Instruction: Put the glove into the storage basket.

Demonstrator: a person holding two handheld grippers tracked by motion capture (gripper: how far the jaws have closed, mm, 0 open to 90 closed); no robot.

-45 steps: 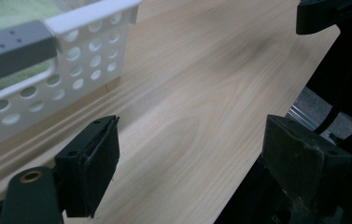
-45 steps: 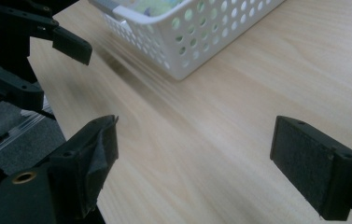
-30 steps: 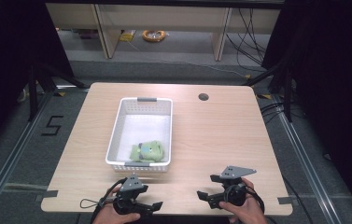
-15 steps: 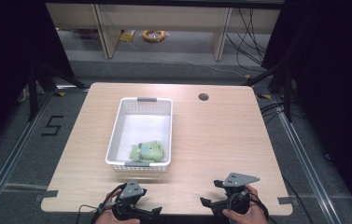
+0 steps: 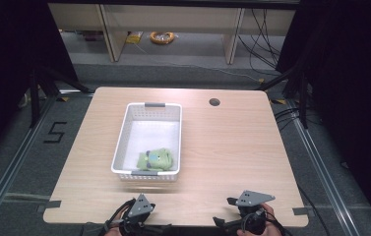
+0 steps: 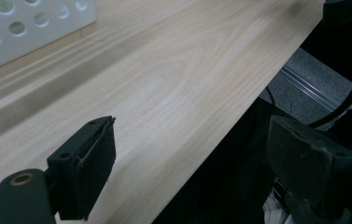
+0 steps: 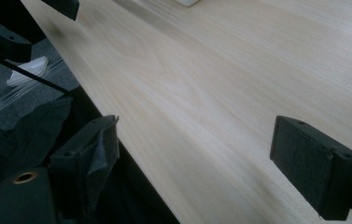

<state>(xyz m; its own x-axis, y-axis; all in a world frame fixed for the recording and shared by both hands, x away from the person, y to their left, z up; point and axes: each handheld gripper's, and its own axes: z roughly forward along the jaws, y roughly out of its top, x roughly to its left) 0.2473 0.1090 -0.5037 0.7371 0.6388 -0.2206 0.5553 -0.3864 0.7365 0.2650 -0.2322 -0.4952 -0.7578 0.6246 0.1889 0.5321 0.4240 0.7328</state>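
One basket (image 5: 148, 129), one green toy (image 5: 156, 159).

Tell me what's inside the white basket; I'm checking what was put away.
The white basket holds a green soft toy lying at its near end; the far end shows bare floor. Anything beneath the toy is covered and cannot be seen.

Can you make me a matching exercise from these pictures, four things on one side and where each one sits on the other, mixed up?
Things:
1. green soft toy
2. white basket
3. round hole
4. left gripper

Places:
A. far right part of the table
B. open at the table's near edge
C. near end of the basket
D. left of the table's middle

Pairs: 1-C, 2-D, 3-A, 4-B
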